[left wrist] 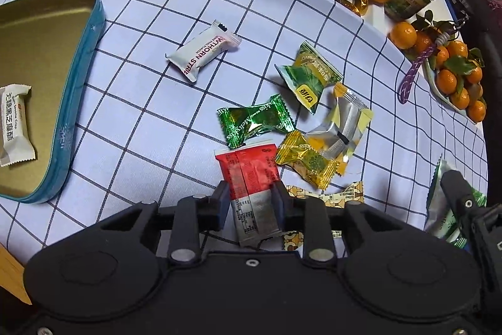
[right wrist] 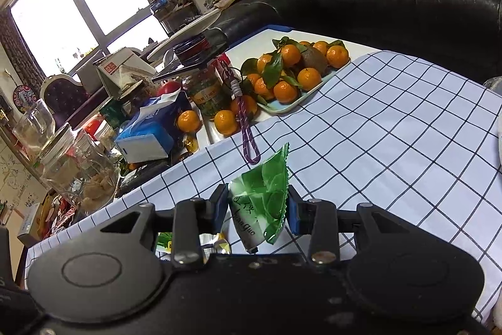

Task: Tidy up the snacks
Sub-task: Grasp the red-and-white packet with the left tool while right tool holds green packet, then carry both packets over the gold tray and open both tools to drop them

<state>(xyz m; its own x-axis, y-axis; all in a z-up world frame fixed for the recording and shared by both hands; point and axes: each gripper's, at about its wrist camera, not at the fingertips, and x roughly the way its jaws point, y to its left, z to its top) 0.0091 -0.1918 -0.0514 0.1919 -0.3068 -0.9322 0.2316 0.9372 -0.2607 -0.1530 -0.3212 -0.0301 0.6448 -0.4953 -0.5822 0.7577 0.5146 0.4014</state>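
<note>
Pinching the red-and-silver packet (left wrist: 251,178), my left gripper (left wrist: 250,198) hangs over the loose snacks; the tin (left wrist: 78,77) at ten o'clock is its next stop, I judge. Right wrist view: my right gripper (right wrist: 258,206) clamps the green packet (right wrist: 263,193) above the checked cloth (right wrist: 392,131), waiting its turn.

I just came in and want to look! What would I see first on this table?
First you'd spot the shiny pile of candies in the middle of the checked tablecloth, with the teal tin at its left. Each gripper holds a snack: the left gripper pinches a red and silver packet, and the right gripper pinches a green and white packet. Bright oranges sit heaped on a tray at the table's far side.
</note>
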